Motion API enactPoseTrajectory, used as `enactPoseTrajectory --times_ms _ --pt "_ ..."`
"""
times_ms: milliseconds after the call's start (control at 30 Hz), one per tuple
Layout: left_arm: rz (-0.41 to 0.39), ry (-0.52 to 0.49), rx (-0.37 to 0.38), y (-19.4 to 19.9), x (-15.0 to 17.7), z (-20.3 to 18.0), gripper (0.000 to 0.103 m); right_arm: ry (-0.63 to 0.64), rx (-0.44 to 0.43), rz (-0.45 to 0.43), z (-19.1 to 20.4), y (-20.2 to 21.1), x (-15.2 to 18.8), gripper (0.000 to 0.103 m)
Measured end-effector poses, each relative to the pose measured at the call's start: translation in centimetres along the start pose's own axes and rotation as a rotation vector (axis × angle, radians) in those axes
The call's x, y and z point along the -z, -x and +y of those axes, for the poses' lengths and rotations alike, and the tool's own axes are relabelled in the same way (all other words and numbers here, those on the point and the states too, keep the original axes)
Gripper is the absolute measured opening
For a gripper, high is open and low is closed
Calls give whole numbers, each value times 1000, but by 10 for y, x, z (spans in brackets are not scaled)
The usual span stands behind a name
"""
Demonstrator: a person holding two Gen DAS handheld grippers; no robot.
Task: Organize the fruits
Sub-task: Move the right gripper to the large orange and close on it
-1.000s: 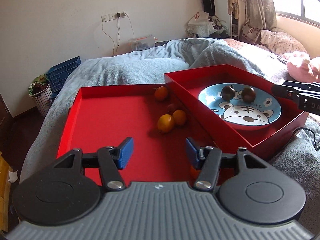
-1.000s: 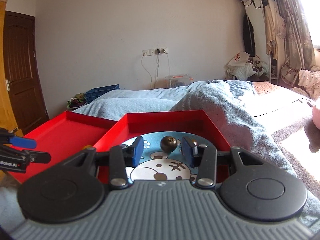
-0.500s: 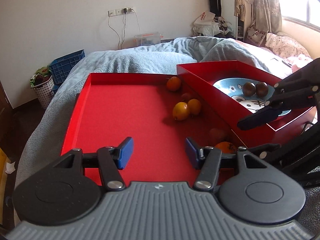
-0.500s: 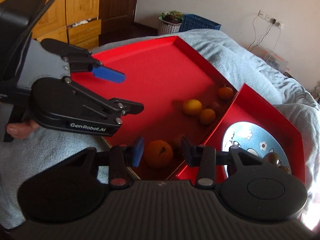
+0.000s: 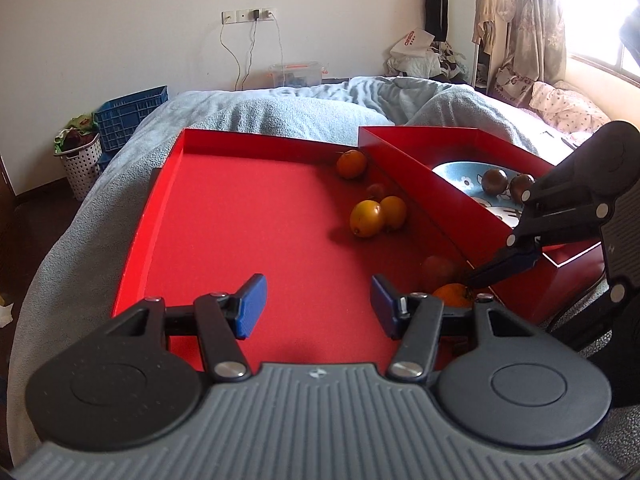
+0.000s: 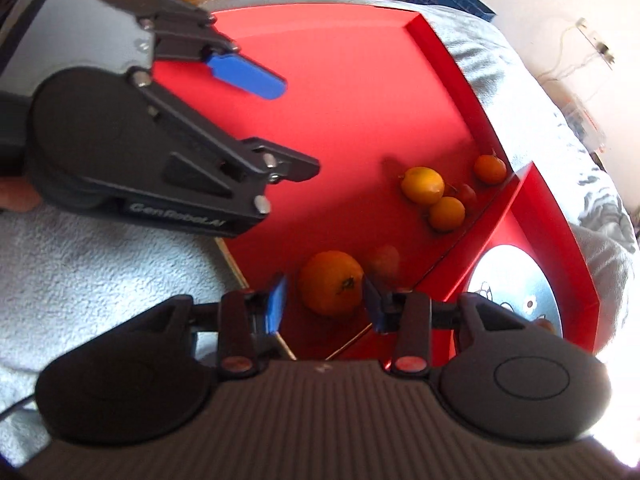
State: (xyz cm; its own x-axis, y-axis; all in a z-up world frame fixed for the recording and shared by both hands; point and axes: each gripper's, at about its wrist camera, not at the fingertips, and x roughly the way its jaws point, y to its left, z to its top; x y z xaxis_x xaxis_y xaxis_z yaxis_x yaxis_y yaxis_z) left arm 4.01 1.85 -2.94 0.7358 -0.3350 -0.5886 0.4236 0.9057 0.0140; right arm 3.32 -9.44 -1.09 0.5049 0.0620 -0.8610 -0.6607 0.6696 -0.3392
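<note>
A big orange (image 6: pixel 331 288) lies in the near right corner of the large red tray (image 5: pixel 248 216); it also shows in the left wrist view (image 5: pixel 452 294). My right gripper (image 6: pixel 322 303) is open with its jaws on either side of this orange. A reddish fruit (image 6: pixel 383 261) lies just behind it. Two yellow-orange fruits (image 5: pixel 365 218) (image 5: pixel 393 212), a small red one (image 5: pixel 376 191) and another orange (image 5: pixel 350 164) lie along the tray's right wall. Two dark fruits (image 5: pixel 494 180) sit on the blue cartoon plate (image 5: pixel 460 176) in the smaller red tray (image 5: pixel 404 160). My left gripper (image 5: pixel 316 305) is open and empty over the tray's near edge.
Both trays rest on a bed with a grey-blue blanket (image 5: pixel 256 116). A blue crate (image 5: pixel 132 116) and a white basket (image 5: pixel 80 164) stand on the floor at the left. Pillows (image 5: pixel 568 112) and clothes lie at the far right by the window.
My right gripper has swung from the plate to the large tray and dropped around the big orange. My left gripper has moved slightly forward over the tray.
</note>
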Motion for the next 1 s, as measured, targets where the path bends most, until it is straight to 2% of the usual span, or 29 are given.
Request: enactPoseTrajectory --times_ms 167,333,467,567,633,667,733,833,933,1000 --pt "9 7 2 -3 1 1 63 97 63 44 11 -13 -1 43" --pt "17 17 10 -6 1 3 63 80 69 -4 10 -16 4 42" --pt "16 28 20 -5 2 5 63 -32 49 -127 1 7 19 41" --pt "19 35 30 -5 1 6 63 -159 89 -238 -7 31 37 41" --pt "23 24 43 -6 -1 2 63 -289 131 -341 -16 50 56 41" --pt "23 9 59 -5 -2 -1 63 -369 114 -391 -23 57 65 41" --pt "22 -72 96 -5 -5 -14 63 -500 106 -493 -30 72 82 38" --pt "18 -264 170 -5 -9 -36 63 -526 140 -560 -34 86 91 38" --pt "33 -488 222 -13 -18 -54 63 -564 134 -585 -49 89 96 38" --pt "70 -583 249 -23 -24 -60 63 -567 142 -563 -55 83 97 38"
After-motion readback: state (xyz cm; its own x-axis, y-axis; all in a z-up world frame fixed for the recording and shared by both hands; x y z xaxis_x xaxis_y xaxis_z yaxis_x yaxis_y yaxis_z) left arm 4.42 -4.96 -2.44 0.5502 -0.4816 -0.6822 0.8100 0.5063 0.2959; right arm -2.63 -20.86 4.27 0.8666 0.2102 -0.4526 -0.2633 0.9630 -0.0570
